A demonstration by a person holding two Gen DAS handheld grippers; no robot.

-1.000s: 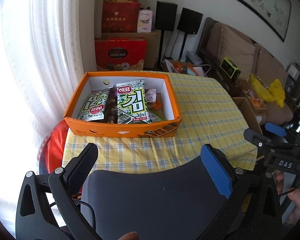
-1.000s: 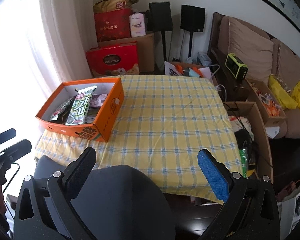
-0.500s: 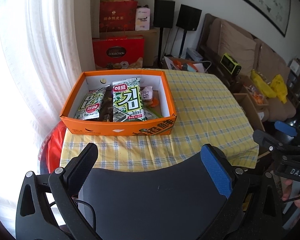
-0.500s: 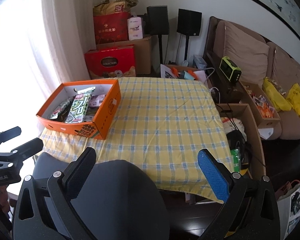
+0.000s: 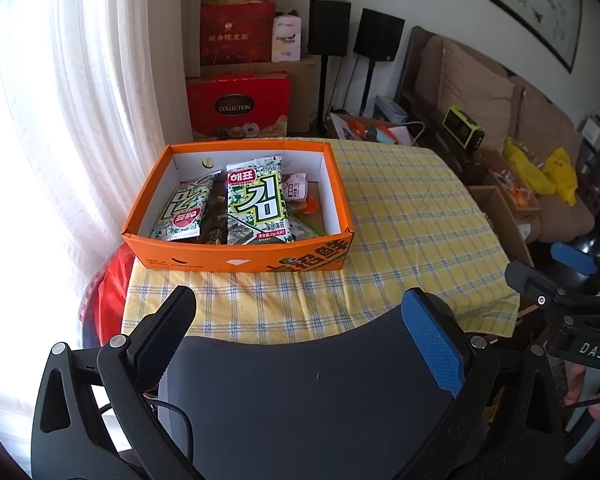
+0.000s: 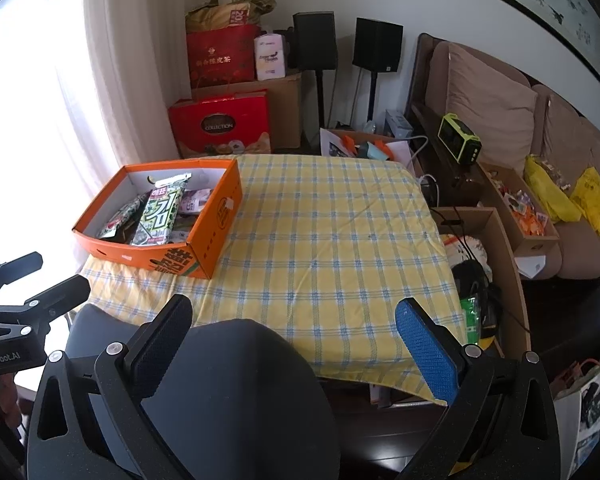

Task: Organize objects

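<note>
Both of my claws, left claw point(image 5: 300, 312) and right claw point(image 6: 294, 318), hang spread and empty above the chair back point(image 5: 312, 392), since the snack packets point(image 5: 256, 204) already sit in the orange box point(image 5: 240, 258) at eleven o'clock on the table point(image 6: 332, 232).

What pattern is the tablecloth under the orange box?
The tablecloth is yellow with blue-and-white checked lines, shown best in the right wrist view.

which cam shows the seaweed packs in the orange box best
The left wrist view. It looks straight down into the orange box, so both seaweed packs lie face-on with their print readable. The right wrist view sees the box from the side and farther off, so the packs look small, slanted and partly hidden by its wall.
</note>
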